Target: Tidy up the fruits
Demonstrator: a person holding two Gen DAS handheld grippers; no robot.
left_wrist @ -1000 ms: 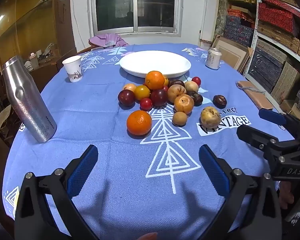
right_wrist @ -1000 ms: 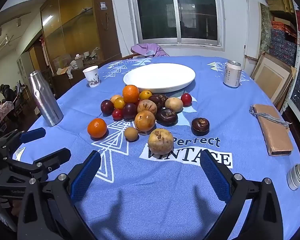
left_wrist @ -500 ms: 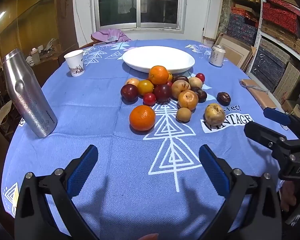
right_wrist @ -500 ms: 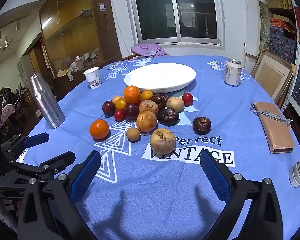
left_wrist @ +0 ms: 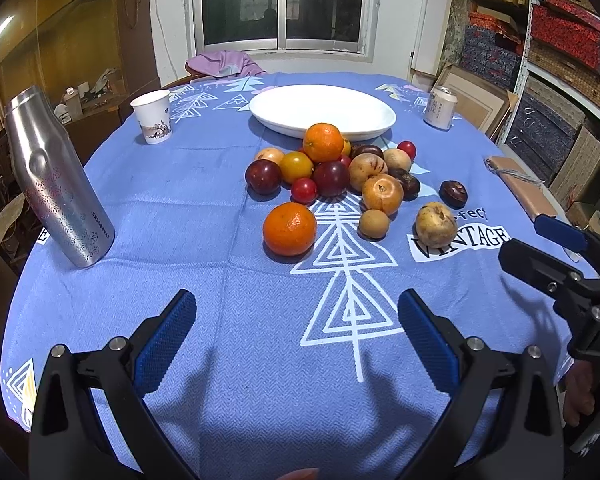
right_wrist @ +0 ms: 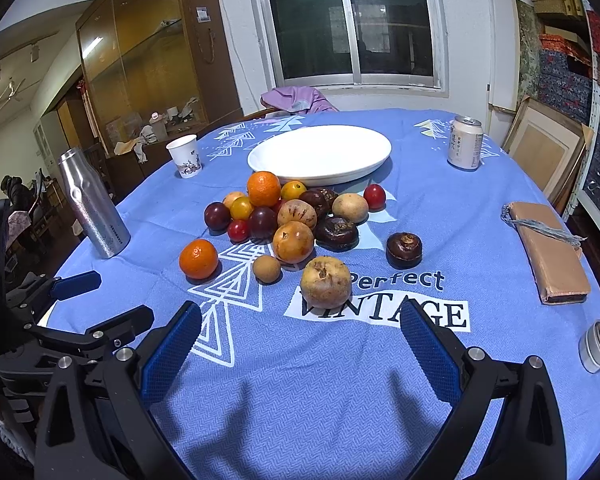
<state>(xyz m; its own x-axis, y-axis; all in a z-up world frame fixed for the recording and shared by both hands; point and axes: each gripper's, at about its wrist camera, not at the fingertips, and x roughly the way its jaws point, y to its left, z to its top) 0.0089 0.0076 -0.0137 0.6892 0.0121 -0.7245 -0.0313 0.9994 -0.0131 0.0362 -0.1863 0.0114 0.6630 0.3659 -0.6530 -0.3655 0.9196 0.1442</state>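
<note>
A heap of several fruits (left_wrist: 332, 176) lies on the blue tablecloth in front of an empty white plate (left_wrist: 322, 110). It also shows in the right wrist view (right_wrist: 284, 216), before the plate (right_wrist: 320, 154). A loose orange (left_wrist: 290, 229) lies nearest my left gripper (left_wrist: 296, 320), which is open and empty above the cloth. A yellowish pomegranate (right_wrist: 326, 282) lies just ahead of my right gripper (right_wrist: 300, 332), also open and empty. A dark mangosteen (right_wrist: 404, 250) lies apart to the right.
A steel bottle (left_wrist: 56, 188) stands at the left, a paper cup (left_wrist: 152, 122) behind it. A drink can (right_wrist: 465, 143) stands far right. A brown wallet (right_wrist: 548, 252) and a small white cap (right_wrist: 598, 344) lie near the right edge.
Both grippers have moved forward a little toward the fruit and risen slightly. Both stay open. The fruits have not moved.
</note>
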